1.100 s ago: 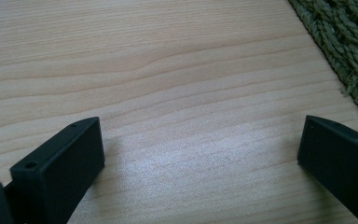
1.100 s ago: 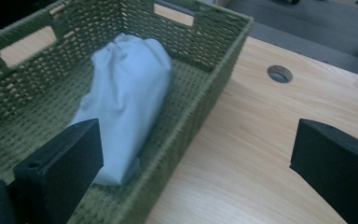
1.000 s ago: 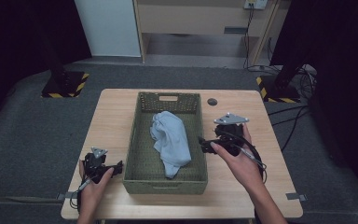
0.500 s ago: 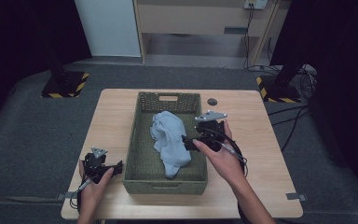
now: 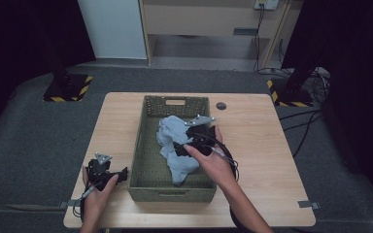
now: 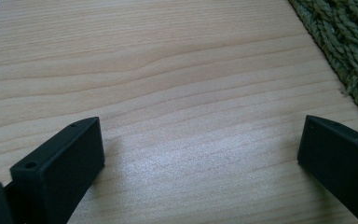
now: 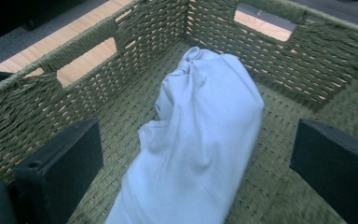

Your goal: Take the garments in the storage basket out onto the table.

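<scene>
A green woven basket (image 5: pixel 137 145) sits in the middle of the wooden table (image 5: pixel 262 145), and a crumpled light blue cloth (image 5: pixel 171 141) lies inside it. My right gripper (image 5: pixel 180 147) hovers over the basket, just above the cloth, jaws open and pointing left. In the right gripper view the cloth (image 7: pixel 200 140) lies between and beyond the open right gripper (image 7: pixel 196 172), with the basket wall (image 7: pixel 158 28) behind. My left gripper (image 5: pixel 122 174) rests low over the table left of the basket. In the left gripper view it (image 6: pixel 200 158) is open over bare wood (image 6: pixel 168 70), beside the basket (image 6: pixel 349 42).
A small black round disc (image 5: pixel 221 105) lies on the table behind the basket. Black stand bases with yellow-black stripes (image 5: pixel 68 88) (image 5: pixel 291 92) stand on the grey floor at both far corners. Cables (image 5: pixel 315 116) trail on the floor to the right.
My right gripper has moved left from beside the basket's right wall to over the cloth inside it. The left gripper has stayed put.
</scene>
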Demonstrator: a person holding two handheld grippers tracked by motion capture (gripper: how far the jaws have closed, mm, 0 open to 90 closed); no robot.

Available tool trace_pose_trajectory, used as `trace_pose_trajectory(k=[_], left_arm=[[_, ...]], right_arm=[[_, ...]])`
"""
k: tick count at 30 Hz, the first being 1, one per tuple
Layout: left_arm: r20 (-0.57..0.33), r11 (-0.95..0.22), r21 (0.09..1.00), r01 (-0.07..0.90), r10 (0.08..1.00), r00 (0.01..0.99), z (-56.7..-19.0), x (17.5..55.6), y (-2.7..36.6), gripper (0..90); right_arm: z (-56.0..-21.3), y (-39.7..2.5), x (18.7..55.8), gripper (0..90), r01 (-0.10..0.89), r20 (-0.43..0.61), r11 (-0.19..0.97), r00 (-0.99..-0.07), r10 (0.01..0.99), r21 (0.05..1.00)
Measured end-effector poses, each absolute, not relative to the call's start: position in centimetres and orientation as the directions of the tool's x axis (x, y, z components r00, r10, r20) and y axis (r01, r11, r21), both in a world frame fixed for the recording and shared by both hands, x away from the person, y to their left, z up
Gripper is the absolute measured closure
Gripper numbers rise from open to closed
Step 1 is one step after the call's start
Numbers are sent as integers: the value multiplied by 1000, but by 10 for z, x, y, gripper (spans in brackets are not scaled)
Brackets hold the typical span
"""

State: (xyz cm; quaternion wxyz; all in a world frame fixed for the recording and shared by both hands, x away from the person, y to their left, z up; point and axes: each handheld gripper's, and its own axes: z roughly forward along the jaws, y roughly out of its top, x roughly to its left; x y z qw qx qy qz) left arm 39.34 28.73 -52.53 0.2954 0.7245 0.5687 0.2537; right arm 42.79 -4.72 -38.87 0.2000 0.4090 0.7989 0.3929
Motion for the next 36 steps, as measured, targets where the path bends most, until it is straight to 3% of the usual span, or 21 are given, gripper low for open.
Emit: trace_pose_trajectory(k=[36], left_arm=[[32, -179, 716, 674, 974, 225, -525, 393, 287, 0]], right_arm=[[-446, -8, 493, 29, 618, 31, 349, -518, 855, 705]])
